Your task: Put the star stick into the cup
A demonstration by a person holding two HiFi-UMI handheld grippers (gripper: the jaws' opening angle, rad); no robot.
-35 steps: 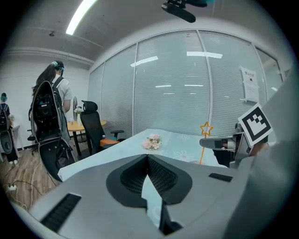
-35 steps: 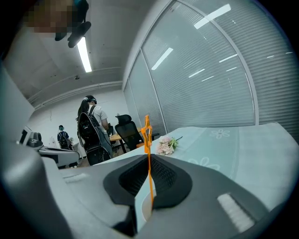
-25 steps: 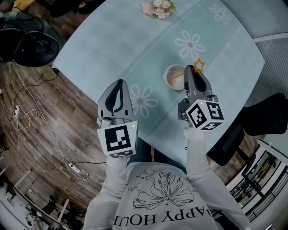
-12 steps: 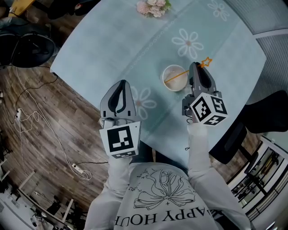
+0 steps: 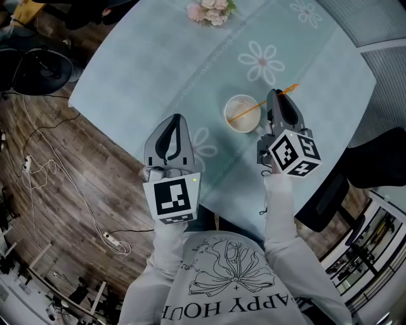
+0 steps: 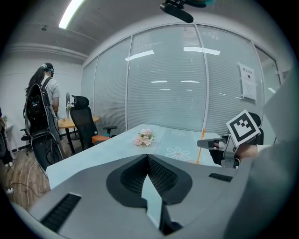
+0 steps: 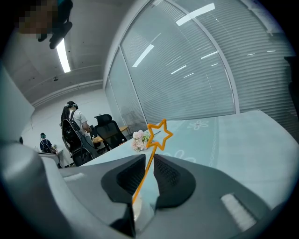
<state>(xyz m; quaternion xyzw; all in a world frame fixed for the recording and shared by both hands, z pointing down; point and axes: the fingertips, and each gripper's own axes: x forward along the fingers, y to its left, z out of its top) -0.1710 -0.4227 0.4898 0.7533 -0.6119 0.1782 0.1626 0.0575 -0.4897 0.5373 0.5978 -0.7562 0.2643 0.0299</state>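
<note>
A white cup (image 5: pixel 242 113) stands on the pale blue flowered table (image 5: pixel 158 57). The orange star stick (image 5: pixel 261 103) has its lower end inside the cup and slants up to the right. The stick's star lies just past my right gripper (image 5: pixel 277 95). In the right gripper view the star stick (image 7: pixel 159 134) runs up between the jaws of the right gripper (image 7: pixel 149 156). Those jaws are opening, with a gap showing beside the stick. My left gripper (image 5: pixel 172 120) hovers over the table's near edge, left of the cup, shut and empty. From the left gripper (image 6: pixel 147 156) the stick (image 6: pixel 202 147) shows at the right.
A bunch of pink flowers (image 5: pixel 208 11) lies at the table's far side. A black office chair (image 5: pixel 374 159) stands at the right. Cables trail over the wooden floor (image 5: pixel 44 171) at the left. A person with a backpack (image 6: pixel 42 93) stands far off by another chair (image 6: pixel 84 121).
The right gripper's jaws have parted around the stick. The stick has tipped lower and flatter, its star swinging right past the gripper's tip. The left gripper has barely moved.
</note>
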